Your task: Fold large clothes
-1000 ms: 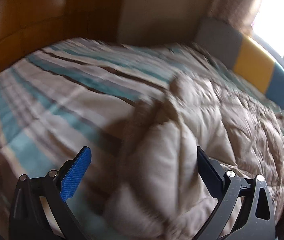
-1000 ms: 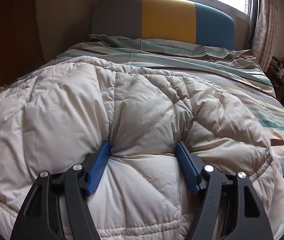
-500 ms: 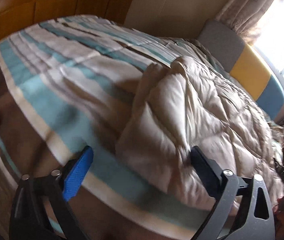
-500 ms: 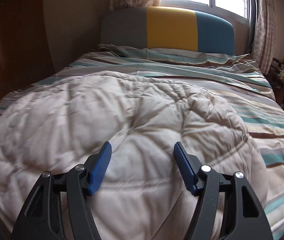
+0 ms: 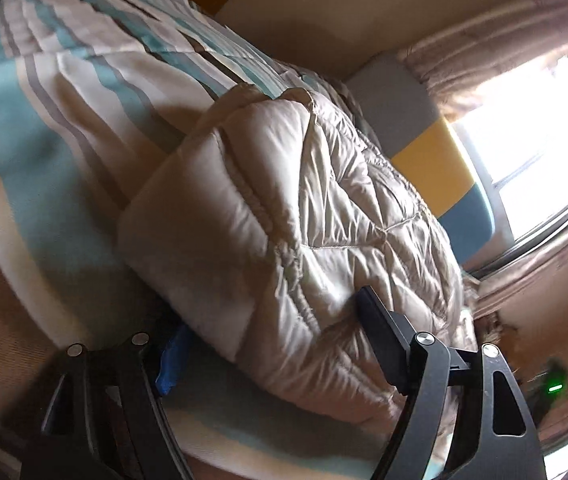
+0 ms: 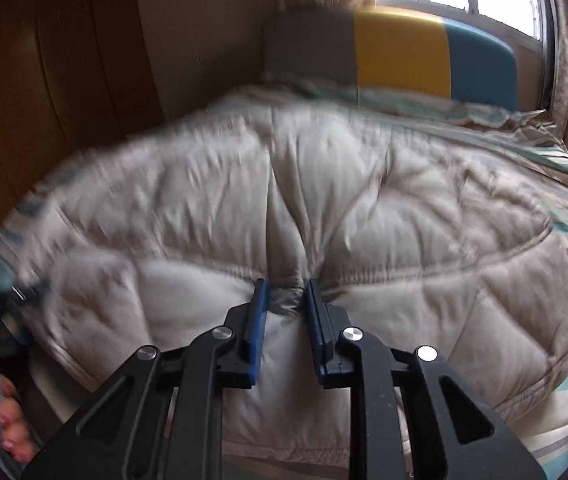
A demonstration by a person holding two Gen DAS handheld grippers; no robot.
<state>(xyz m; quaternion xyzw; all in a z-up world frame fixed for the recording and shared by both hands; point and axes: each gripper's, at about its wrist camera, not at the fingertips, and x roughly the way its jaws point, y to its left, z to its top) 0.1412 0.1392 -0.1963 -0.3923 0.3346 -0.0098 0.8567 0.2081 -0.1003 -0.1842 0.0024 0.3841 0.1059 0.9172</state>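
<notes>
A beige quilted down coat lies puffed on the striped bed. My right gripper is shut on a pinch of the coat's fabric near its front edge; the fabric bunches between the blue pads. In the left wrist view the coat lies as a thick fold. My left gripper is open and straddles the coat's near corner, one finger under the fold and one finger against its top. The left blue pad is partly hidden by the coat.
The bed has a teal, white and brown striped cover. A grey, yellow and blue headboard stands under a bright window. A wooden wardrobe is at the left. A hand shows at lower left.
My right gripper closed from open to a pinch on the coat's edge. My left gripper moved down and in, so the coat's corner now sits between its open fingers.
</notes>
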